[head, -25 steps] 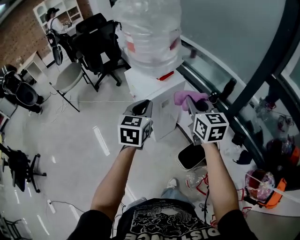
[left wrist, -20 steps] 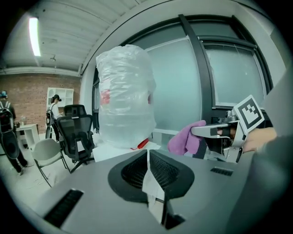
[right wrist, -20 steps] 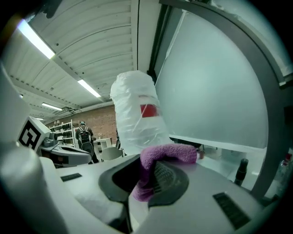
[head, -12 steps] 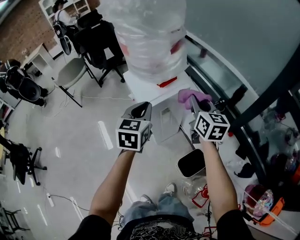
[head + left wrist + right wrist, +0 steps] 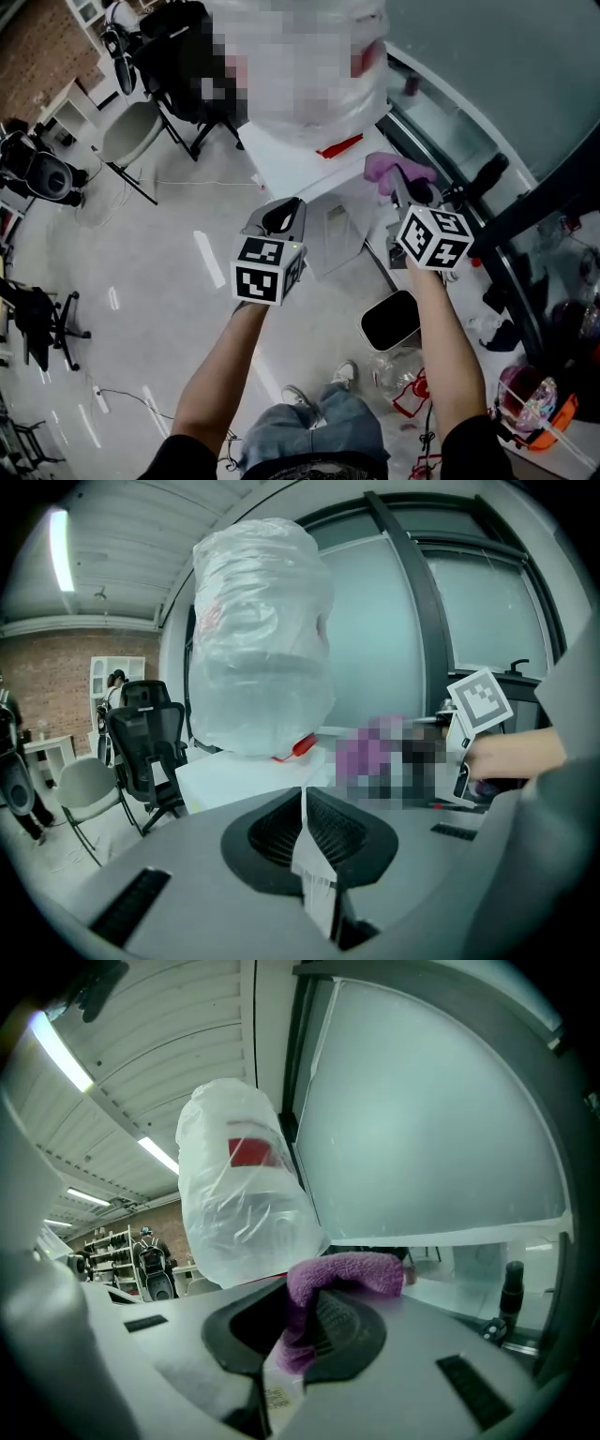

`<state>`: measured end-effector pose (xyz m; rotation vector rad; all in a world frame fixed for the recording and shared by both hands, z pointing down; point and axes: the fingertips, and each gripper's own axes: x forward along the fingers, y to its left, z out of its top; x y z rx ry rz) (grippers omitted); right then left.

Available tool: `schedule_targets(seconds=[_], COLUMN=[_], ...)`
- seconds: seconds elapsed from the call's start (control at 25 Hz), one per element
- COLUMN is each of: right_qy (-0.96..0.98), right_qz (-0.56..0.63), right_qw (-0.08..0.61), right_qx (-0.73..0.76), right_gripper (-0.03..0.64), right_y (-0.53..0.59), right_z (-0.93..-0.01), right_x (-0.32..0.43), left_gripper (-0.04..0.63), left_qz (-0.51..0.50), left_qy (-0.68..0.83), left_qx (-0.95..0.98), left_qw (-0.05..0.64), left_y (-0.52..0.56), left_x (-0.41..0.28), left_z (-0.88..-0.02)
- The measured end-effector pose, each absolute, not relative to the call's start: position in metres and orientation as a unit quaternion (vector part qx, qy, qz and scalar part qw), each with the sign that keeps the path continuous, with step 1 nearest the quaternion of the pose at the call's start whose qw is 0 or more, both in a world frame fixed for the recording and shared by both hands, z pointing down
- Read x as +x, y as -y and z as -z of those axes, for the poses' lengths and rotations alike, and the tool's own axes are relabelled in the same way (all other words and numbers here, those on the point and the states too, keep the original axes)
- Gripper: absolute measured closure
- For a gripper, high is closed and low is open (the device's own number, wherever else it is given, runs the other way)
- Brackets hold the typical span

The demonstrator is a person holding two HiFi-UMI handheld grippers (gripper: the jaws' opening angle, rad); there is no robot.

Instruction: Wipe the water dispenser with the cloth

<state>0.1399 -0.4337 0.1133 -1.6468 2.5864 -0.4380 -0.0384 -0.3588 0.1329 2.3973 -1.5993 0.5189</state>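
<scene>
My right gripper (image 5: 298,1327) clamped the fuzzy purple cloth (image 5: 343,1273) near the white boxy water dispenser (image 5: 286,159); my left gripper (image 5: 305,829) sat pinched together, empty.

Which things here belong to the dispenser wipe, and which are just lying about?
Job:
- purple cloth, clamped in the jaws of the right gripper
- water dispenser
- its plastic-wrapped bottle

Lying about:
- black office chair
- grey chair
- black bin on the floor

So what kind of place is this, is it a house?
Most likely an office or work space, not a house. There are black office chairs, a water dispenser with a big bottle on top, and white shelves by a brick wall.
</scene>
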Motion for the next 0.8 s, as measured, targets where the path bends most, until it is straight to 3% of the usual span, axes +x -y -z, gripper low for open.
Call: schedule_targets(seconds=[0.8], right_qy=[-0.843], right_qz=[0.040], right_qw=[0.030], right_qx=[-0.536], right_gripper=[0.571], right_y=[0.427], right_z=[-0.169], right_x=[0.121], left_gripper=[0.559], left_qz=[-0.135], left_qy=[0.520], left_qx=[0.842], left_qw=[0.054], left_y=[0.342], left_x=[-0.031], left_z=[-0.208])
